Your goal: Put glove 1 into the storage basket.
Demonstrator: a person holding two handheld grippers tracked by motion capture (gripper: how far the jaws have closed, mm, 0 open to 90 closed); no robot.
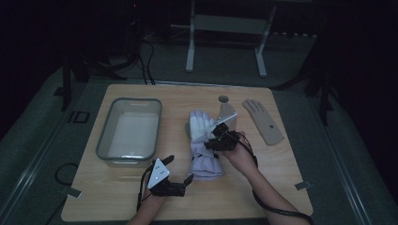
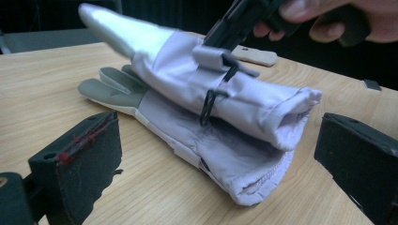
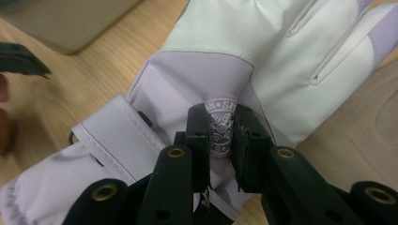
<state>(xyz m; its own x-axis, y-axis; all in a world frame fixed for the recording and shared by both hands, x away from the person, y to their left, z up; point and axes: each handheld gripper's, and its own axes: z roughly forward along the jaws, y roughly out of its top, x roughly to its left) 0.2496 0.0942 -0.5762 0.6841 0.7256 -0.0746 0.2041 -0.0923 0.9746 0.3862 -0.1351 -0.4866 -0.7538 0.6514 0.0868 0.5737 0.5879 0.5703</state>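
Glove tab (image 3: 218, 127) sits pinched by the right gripper (image 3: 219, 133).

Light: dim; the far room falls into near black.
Table (image 1: 117, 206): pale wood-grain top, rounded corners, a small round hole far right of centre.
Floor (image 1: 42, 140): grey carpet around the table.
Far furniture: a white metal stand (image 1: 190, 51) with two legs.
Far left: dark cables (image 1: 145, 61) on the floor.
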